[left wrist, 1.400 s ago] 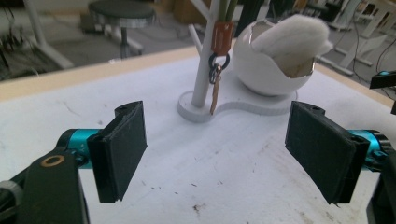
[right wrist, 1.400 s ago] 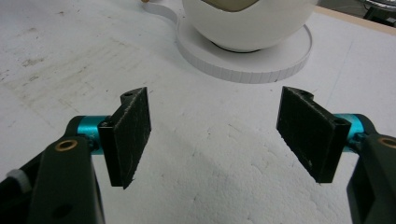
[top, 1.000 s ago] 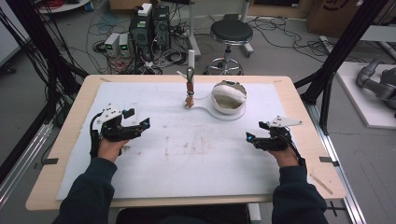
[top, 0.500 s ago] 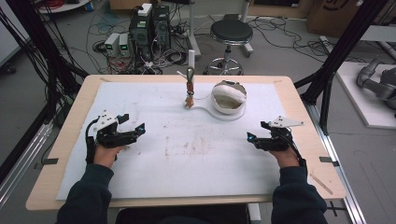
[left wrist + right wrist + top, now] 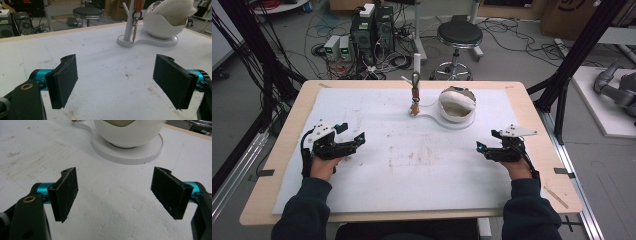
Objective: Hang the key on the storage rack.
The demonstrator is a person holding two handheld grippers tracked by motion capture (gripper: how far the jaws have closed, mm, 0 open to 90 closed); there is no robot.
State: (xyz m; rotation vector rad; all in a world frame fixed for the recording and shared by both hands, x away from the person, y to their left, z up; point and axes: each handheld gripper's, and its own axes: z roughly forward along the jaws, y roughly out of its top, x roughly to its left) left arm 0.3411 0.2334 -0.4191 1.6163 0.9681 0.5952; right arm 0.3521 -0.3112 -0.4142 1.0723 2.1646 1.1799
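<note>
White stained sheet (image 5: 412, 165) on wooden table (image 5: 532, 107), cables behind, both grippers' fingers apart.

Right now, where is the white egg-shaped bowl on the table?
In the high view the white egg-shaped bowl sits at the far middle of the table, on a white base right of the thin post, ahead of both grippers.

Black stool (image 5: 459, 35) and electronics boxes (image 5: 373, 25) behind table (image 5: 532, 110).
</note>
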